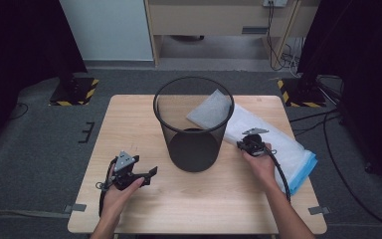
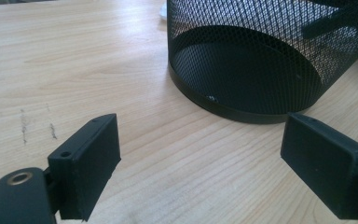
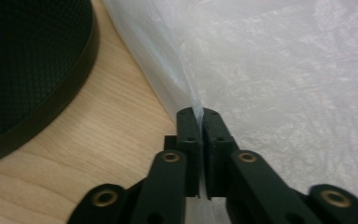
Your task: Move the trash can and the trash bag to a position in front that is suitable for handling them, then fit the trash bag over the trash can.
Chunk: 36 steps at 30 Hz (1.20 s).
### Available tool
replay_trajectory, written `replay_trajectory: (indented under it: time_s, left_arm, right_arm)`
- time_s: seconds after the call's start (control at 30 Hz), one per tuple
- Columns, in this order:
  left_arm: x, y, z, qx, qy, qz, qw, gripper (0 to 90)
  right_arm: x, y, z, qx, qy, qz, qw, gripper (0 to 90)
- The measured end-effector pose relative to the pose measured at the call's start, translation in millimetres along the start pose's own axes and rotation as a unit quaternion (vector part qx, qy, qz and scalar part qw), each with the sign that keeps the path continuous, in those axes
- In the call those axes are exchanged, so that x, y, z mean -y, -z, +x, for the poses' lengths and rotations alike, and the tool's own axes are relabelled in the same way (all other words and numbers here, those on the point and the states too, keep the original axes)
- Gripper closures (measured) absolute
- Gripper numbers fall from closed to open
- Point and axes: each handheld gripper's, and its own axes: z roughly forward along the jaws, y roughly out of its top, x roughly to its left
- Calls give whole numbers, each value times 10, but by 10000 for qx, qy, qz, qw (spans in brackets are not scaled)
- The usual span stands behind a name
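A black wire-mesh bin point(image 1: 194, 124) stands upright in the middle of the wooden table point(image 1: 129, 119). A white translucent plastic bag point(image 1: 273, 139) with a blue end lies to its right, one corner leaning behind the bin's rim. My right gripper point(image 1: 248, 144) is shut on the bag's near edge point(image 3: 196, 109), just right of the bin's base point(image 3: 32, 74). My left gripper point(image 1: 149, 174) is held open above the table at the front left, its jaws wide apart and empty. It faces the bin's foot point(image 2: 242, 74) across bare wood.
The table is bordered by grey carpet. Black stands with yellow-striped bases point(image 1: 72, 89) sit at the far left and far right point(image 1: 298, 92). A wooden desk point(image 1: 219, 20) and cables point(image 1: 278, 55) lie beyond. Bare tabletop spreads left of the bin.
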Motion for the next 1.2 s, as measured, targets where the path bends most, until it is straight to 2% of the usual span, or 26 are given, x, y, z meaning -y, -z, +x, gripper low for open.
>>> replay_trajectory:
  time_s: [0.03,0.1,0.13,0.17,0.2,0.23,0.3,0.33,0.37,0.4,0.43,0.53,0.6,0.63,0.67,0.73,0.8,0.83,0.93,1.07,1.1,1.13,1.17,1.2]
  left_arm:
    - [-15,0,9,-14,-5,-13,10000,109]
    - [-58,-2,32,-31,-20,-23,10000,110]
    - [-116,2,64,-88,-5,-77,9999,110]
    - [-116,2,64,-88,-5,-77,9999,109]
    - [-181,10,93,-132,-38,-88,9999,109]
    - [-181,10,93,-132,-38,-88,9999,109]
    - [-244,10,140,-157,-100,-52,9998,108]
    - [-271,5,170,-169,-124,15,9998,103]
    - [-294,-6,201,-195,-132,24,9997,103]
    - [-315,-16,236,-204,-145,46,9997,101]
    - [-331,-29,270,-207,-125,54,9997,101]
    - [-373,-80,384,-242,-33,70,9997,98]
    - [-400,-116,439,-248,34,63,9997,94]
    - [-419,-130,464,-259,30,113,9996,94]
    - [-468,-152,501,-281,6,162,9995,89]
    - [-507,-152,525,-295,-41,182,9994,89]
    - [-607,-128,583,-336,-83,187,9992,86]
    - [-607,-128,583,-336,-83,187,9992,85]
    - [-736,-98,682,-334,-31,162,9993,83]
    - [-901,-100,809,-388,-64,196,9990,80]
    - [-944,-108,843,-402,-75,213,9989,80]
    - [-1029,-123,903,-462,-100,225,9986,79]
    - [-1029,-123,903,-462,-100,225,9986,79]
    - [-1080,-126,942,-482,-134,239,9985,78]
  right_arm:
    - [0,0,0,0,0,0,10000,900]
    - [-72,97,-42,-115,-152,-18,9998,900]
    - [-183,209,-80,-126,-88,-69,9999,900]
    - [-183,209,-80,-126,-88,-69,9999,900]
    - [-327,331,-142,-235,-247,-123,9993,900]
    - [-327,331,-142,-235,-247,-123,9993,900]
    - [-492,441,-209,-320,-422,-144,9985,900]
    - [-658,523,-285,-414,-571,-116,9974,900]
    - [-658,523,-285,-414,-571,-116,9974,900]
    - [-815,577,-343,-494,-551,-112,9972,900]
    - [-815,577,-343,-494,-551,-112,9972,900]
    - [-1032,639,-377,-555,-498,-101,9972,900]
    - [-1213,683,-378,-576,-368,-88,9976,900]
    - [-1213,683,-378,-576,-368,-88,9976,900]
    - [-1327,710,-373,-594,-304,-80,9977,900]
    - [-1362,719,-368,-606,-301,-81,9977,900]
    - [-1490,753,-358,-596,-240,-49,9979,900]
    - [-1490,753,-358,-596,-240,-49,9979,900]
    - [-1604,777,-365,-581,-241,-63,9980,900]
    - [-1794,746,-372,-711,-347,57,9969,900]
    - [-1794,746,-372,-711,-347,57,9969,900]
    - [-1868,730,-376,-776,-346,30,9964,900]
    - [-1868,730,-376,-776,-346,30,9964,900]
    - [-1952,721,-375,-797,-333,-2,9963,900]
